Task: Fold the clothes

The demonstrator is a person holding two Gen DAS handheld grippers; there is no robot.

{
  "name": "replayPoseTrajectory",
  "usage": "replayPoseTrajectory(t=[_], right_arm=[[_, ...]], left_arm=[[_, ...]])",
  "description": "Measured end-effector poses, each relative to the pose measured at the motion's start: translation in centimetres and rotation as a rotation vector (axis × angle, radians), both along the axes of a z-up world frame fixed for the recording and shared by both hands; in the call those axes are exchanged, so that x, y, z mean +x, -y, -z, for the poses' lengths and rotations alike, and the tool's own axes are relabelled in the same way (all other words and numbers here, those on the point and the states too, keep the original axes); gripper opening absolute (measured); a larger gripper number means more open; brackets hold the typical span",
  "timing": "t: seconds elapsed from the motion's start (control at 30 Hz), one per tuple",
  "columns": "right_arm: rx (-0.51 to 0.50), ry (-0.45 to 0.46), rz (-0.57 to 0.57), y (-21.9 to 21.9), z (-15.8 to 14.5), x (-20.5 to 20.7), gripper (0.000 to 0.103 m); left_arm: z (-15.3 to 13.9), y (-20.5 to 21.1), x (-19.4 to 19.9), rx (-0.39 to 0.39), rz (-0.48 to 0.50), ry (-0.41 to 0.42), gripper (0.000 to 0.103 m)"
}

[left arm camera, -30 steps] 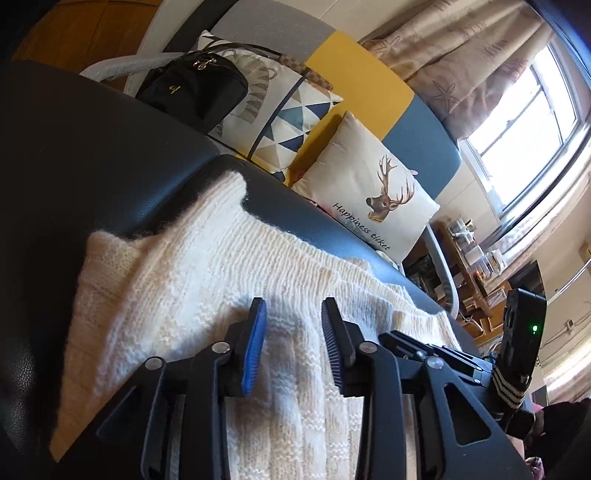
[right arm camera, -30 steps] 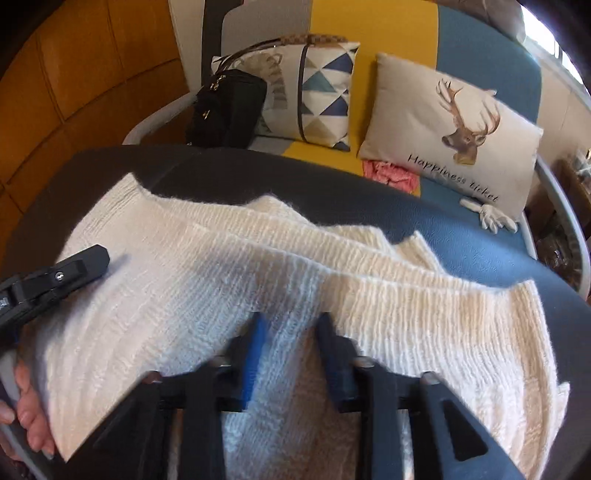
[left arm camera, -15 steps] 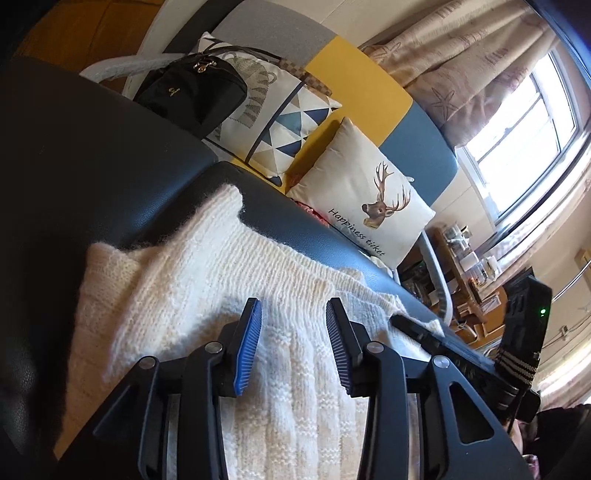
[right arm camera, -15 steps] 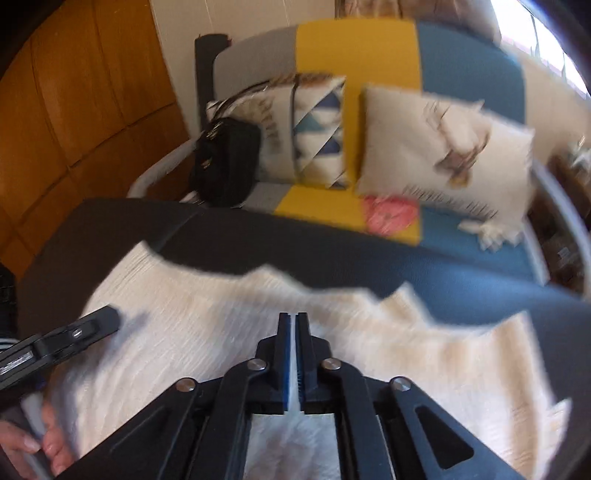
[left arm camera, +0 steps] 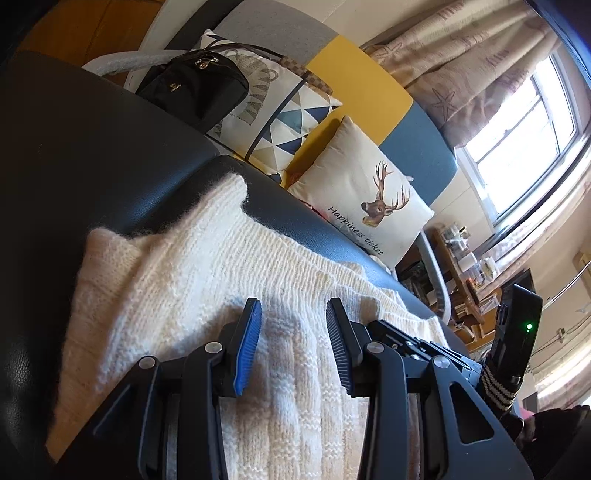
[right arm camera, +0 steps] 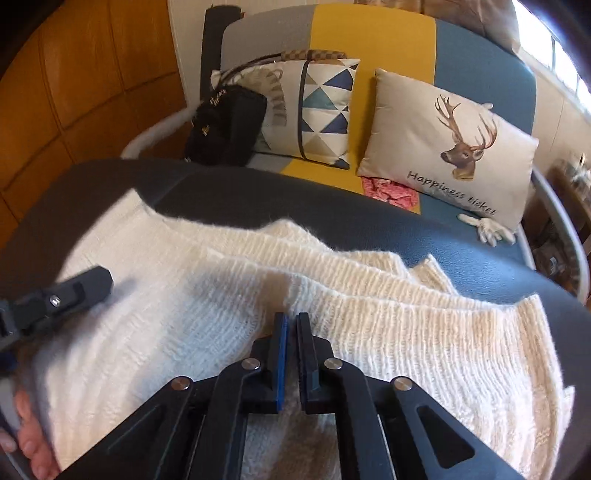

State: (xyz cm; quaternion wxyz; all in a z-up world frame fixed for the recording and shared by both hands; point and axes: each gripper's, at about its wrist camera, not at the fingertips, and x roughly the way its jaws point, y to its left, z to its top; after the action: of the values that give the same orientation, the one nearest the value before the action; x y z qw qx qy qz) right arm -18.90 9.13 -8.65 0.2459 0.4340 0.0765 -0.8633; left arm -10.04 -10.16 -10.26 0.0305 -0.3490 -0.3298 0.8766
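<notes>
Lying spread over the dark padded surface (right arm camera: 229, 184), the cream knit sweater (right arm camera: 369, 332) covers most of the near half, its layered ribbed edges running toward the far edge and one corner poking out at the far left. Already partly folded, judging by the stacked edges; more folds probably left.

Right gripper (right arm camera: 290, 321): jaws pressed together over the middle of the sweater. Looks like they pinch a small ridge of knit rising between the pads, but contact is partly hidden by the fingers, so grip on fabric is a judgement, not certain. Likely pinching a layer to lift and carry it over for the next fold.

Left gripper (left arm camera: 293, 310): jaws partly apart, narrow-to-medium gap, nothing between the pads; it hovers just above the sweater near its left side. Probably waiting to grab the matching edge or to hold the fabric down while the right one pulls. In the right wrist view the left gripper's tip sits over the sweater's left part, with the person's fingers (right arm camera: 29, 443) at the near left corner.

Beyond the far edge: sofa (right arm camera: 369, 29) with deer cushion (right arm camera: 443, 147), triangle-pattern cushion (right arm camera: 314, 110), black bag (right arm camera: 225, 125), pink cloth (right arm camera: 388, 188). None touch the sweater.

Risk: loose chunky knit stretches and may slip from a thin pinch.
</notes>
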Motion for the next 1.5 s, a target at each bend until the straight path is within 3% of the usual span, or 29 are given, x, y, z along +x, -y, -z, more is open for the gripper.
replayPoseTrajectory(t=[0.27,0.37,0.43,0.53,0.57,0.7,0.77,0.9,0.97,1.03,1.13,1.23,1.37,1.5], right_arm=[[-0.061,-0.095,0.04,-0.2,-3.0,-1.4,0.003],[-0.028,-0.067,0.053,0.2,-1.5,-2.4,0.003],[-0.031,-0.002,0.062,0.2,0.2,-3.4,0.003],[-0.137,0.034,0.063,-1.0,0.2,-3.8,0.009],[-0.18,0.055,0.058,-1.5,0.2,-4.0,0.019],[-0.399,0.097,0.109,-5.6,-0.4,-2.6,0.022],[-0.44,0.077,0.142,-7.7,-0.8,-1.2,0.023],[-0.349,0.023,0.029,-7.8,-1.6,0.3,0.026],[-0.241,0.052,-0.042,-6.0,-0.6,-0.2,0.026],[-0.155,0.073,-0.037,-5.4,0.9,-1.2,0.024],[-0.14,0.049,0.088,-7.8,3.4,-1.8,0.018],[-0.302,0.069,0.28,-12.0,5.3,-2.0,0.014],[-0.44,0.126,0.272,-13.4,5.6,-2.7,0.018],[-0.468,0.026,0.265,-14.5,2.4,-0.4,0.026]], left_arm=[[-0.5,0.5,-0.3,0.024,-0.019,-0.001,0.04],[-0.6,0.5,-0.7,0.024,-0.023,0.008,0.04],[-0.7,0.2,-1.2,0.022,-0.012,0.02,0.04],[-1.0,-0.6,-2.1,0.012,0.015,0.037,0.04],[-1.2,-1.0,-2.6,-0.001,0.028,0.044,0.04],[-2.0,-2.4,-4.1,-0.037,0.09,0.033,0.042],[-2.2,-3.4,-5.0,-0.105,0.134,0.057,0.045],[-1.5,-5.0,-6.7,-0.255,0.205,0.089,0.045],[-0.6,-5.4,-7.8,-0.334,0.223,0.126,0.045],[0.4,-5.0,-8.4,-0.352,0.25,0.137,0.045],[0.5,-4.3,-8.1,-0.351,0.266,0.098,0.045],[0.8,-3.5,-8.1,-0.314,0.268,0.075,0.045],[0.7,-3.0,-8.2,-0.284,0.264,0.065,0.045],[-0.5,-2.0,-7.0,-0.23,0.206,0.036,0.045]])
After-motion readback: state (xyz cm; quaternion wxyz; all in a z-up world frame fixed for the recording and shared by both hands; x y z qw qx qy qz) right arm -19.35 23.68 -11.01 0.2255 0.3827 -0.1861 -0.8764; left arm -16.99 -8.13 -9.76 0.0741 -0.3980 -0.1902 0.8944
